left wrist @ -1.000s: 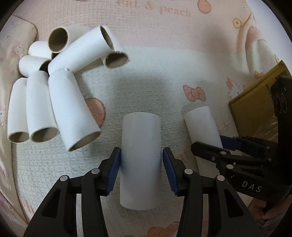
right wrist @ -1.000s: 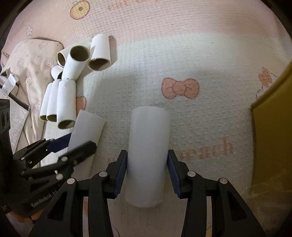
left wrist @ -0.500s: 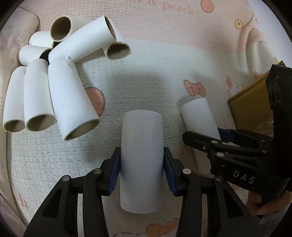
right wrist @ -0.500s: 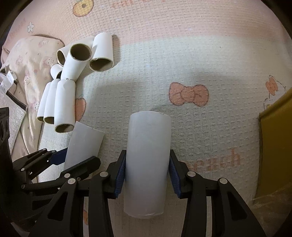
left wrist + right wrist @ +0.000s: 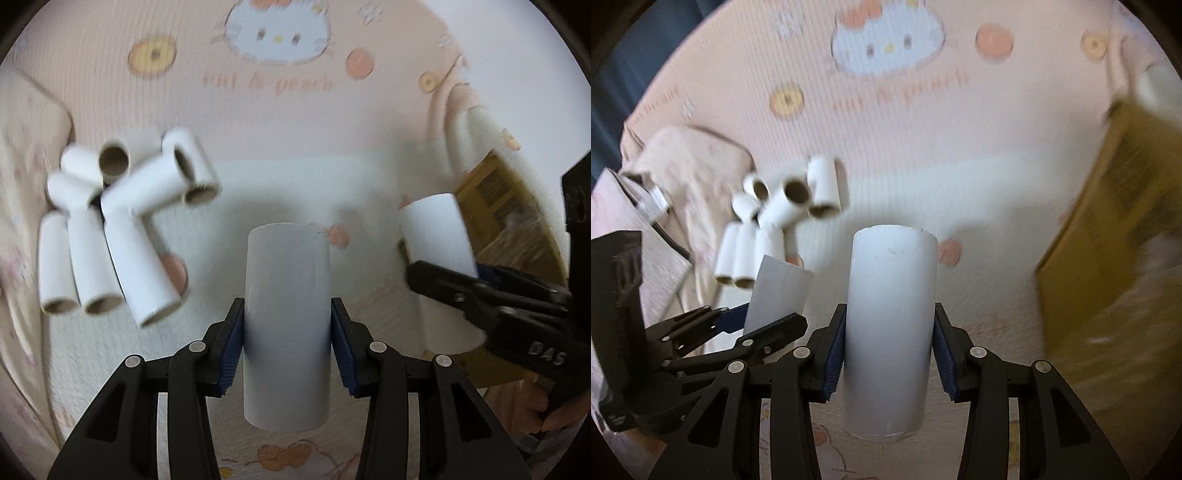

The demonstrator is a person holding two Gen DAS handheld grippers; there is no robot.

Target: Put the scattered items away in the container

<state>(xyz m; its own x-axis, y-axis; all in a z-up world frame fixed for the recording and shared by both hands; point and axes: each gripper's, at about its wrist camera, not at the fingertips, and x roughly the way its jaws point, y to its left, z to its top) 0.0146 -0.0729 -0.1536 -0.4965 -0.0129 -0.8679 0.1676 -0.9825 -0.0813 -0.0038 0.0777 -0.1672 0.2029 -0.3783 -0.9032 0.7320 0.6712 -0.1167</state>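
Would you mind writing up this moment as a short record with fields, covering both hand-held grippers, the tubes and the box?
surface: pink and white printed blanket
left hand-held gripper: shut on a white cardboard tube, blue pads against its sides
right hand-held gripper: shut on a second white tube
loose tubes: a heap of white tubes lying on the blanket, to the left of both grippers
container: brown cardboard box at the right edge
image quality: background blurred
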